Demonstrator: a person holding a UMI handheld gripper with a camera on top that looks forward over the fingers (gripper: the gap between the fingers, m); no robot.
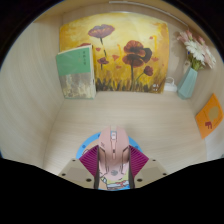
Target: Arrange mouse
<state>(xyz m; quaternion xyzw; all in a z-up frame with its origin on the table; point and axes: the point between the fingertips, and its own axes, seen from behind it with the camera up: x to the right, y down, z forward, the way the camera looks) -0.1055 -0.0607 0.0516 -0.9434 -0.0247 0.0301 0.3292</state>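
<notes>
A pink computer mouse [112,152] sits between my gripper's two fingers, its nose pointing away from me. The magenta pads [93,160] press against both of its sides. My gripper [112,165] is shut on the mouse and holds it over the light wooden table [60,130]. A bit of blue shows behind the fingers, beside the mouse.
At the back stands a painting of red flowers [120,58]. A green-and-white book [76,72] leans to its left. A light blue vase with pink flowers [190,75] stands to the right. An orange card [208,113] lies on the table at the right.
</notes>
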